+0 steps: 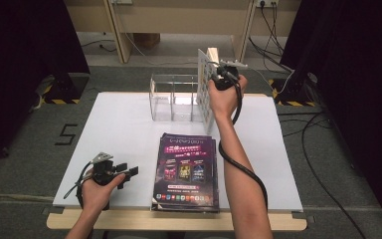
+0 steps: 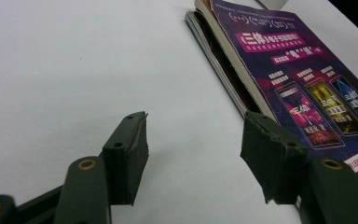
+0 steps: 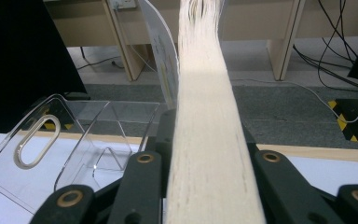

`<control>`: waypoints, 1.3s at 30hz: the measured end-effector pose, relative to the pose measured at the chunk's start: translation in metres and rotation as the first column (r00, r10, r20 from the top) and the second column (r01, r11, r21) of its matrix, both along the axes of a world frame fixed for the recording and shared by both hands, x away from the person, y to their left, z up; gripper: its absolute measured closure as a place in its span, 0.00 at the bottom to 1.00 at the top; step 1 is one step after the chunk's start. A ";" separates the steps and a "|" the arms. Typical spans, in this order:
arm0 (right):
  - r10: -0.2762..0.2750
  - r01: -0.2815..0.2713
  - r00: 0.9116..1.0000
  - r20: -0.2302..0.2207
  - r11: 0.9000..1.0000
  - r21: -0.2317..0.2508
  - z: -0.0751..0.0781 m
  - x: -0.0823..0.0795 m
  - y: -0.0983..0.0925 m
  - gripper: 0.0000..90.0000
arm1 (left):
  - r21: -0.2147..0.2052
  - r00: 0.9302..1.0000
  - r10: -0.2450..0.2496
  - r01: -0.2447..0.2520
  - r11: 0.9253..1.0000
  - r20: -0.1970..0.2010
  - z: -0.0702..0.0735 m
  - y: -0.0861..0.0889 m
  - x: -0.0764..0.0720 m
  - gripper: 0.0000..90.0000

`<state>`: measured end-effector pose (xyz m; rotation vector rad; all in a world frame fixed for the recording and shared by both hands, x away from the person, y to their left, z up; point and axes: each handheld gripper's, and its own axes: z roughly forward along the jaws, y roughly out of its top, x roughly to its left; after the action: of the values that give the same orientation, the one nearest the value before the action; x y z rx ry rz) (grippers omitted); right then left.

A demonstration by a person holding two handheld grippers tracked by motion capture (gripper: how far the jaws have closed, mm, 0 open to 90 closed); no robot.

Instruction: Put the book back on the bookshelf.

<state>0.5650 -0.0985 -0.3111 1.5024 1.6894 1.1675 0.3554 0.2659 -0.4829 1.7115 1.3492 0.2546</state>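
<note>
Item 1: right gripper (image 1: 218, 73), raised over the far right part of the worktop (image 1: 119, 134). Its fingers (image 3: 142, 186) are closed on the page edge of a thick book (image 1: 206, 89), pads pressing from both sides. In the right gripper view the cream block of pages (image 3: 209, 154) runs up the middle between the two black fingers.

Item 2: book, held upright and clear of the worktop, white patterned cover facing left in the high view. It stands just beside the right end of the clear rack, its lower corner near the top edge of the stack.

Item 3: clear rack (image 1: 174, 97), transparent acrylic with upright dividers, at the far middle of the worktop. In the right gripper view an end wall with an oval handle slot (image 3: 32, 142) lies left of the book.

Item 4: stack (image 1: 185, 172) of books with dark purple covers, flat at the near middle of the worktop.

Item 5: left gripper (image 1: 129, 172), resting low on the near left of the worktop, pointing towards the stack. Its fingers (image 2: 126, 154) stand wide apart with nothing between them; bare white surface shows in the gap, the stack's edge (image 2: 223, 70) just beyond.
</note>
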 end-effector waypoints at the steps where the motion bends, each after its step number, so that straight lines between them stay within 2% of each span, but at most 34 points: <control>1: -0.001 0.001 1.000 0.000 1.000 -0.004 0.000 0.000 0.000 0.82 | 0.002 1.000 -0.002 0.002 1.000 0.000 0.000 0.000 0.000 0.44; 4: -0.006 0.006 1.000 0.003 1.000 0.010 0.000 0.001 -0.001 0.82 | 0.003 1.000 0.001 -0.001 1.000 -0.001 0.000 0.001 0.000 0.44; 6: 0.004 -0.003 0.999 0.040 1.000 -0.014 -0.002 0.000 0.001 0.82 | 0.001 1.000 0.002 -0.002 1.000 -0.001 0.000 0.001 0.000 0.44; 9: 0.014 -0.013 0.998 0.057 1.000 -0.020 -0.002 0.000 0.003 0.82 | 0.002 1.000 0.007 -0.007 1.000 -0.002 0.000 0.002 0.001 0.44; 20: 0.016 -0.017 0.995 0.094 1.000 0.005 0.006 0.003 0.002 0.82 | -0.005 1.000 0.011 -0.011 1.000 -0.001 -0.001 0.004 0.001 0.44; 39: 0.007 -0.010 0.992 0.122 1.000 0.024 0.007 0.019 0.004 0.82 | -0.005 1.000 0.019 -0.019 1.000 -0.012 -0.003 0.007 0.002 0.44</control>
<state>0.5843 -0.0942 -0.3044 1.4095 1.6065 1.2626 0.3571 0.2731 -0.4854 1.6994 1.3739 0.2522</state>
